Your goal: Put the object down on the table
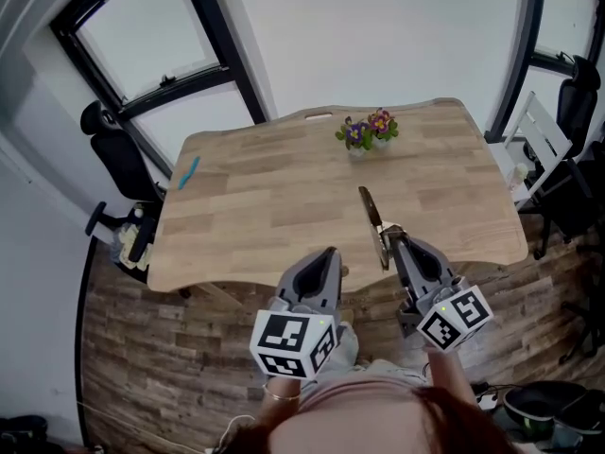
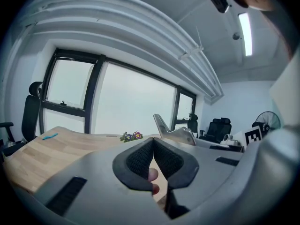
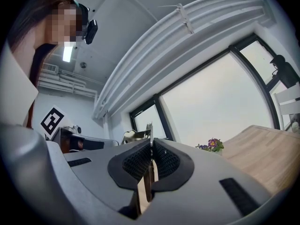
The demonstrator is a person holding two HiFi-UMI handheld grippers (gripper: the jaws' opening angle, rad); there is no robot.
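Note:
My right gripper (image 1: 395,235) is shut on a flat metal utensil (image 1: 371,214) with a wooden handle. The thin blade stands on edge and sticks forward over the near edge of the wooden table (image 1: 265,187). In the right gripper view the blade (image 3: 149,130) rises just above the pressed pads of that gripper (image 3: 152,144), and the handle hangs below them. My left gripper (image 1: 329,253) hovers at the table's near edge beside it, shut with nothing held. In the left gripper view its pads (image 2: 140,158) meet at the tip, and the utensil (image 2: 164,125) shows to the right.
A small pot of purple flowers (image 1: 367,130) stands at the table's far side. A blue pen-like thing (image 1: 188,171) lies near the left edge. A black office chair (image 1: 118,154) is to the left, a white folding chair (image 1: 544,135) to the right.

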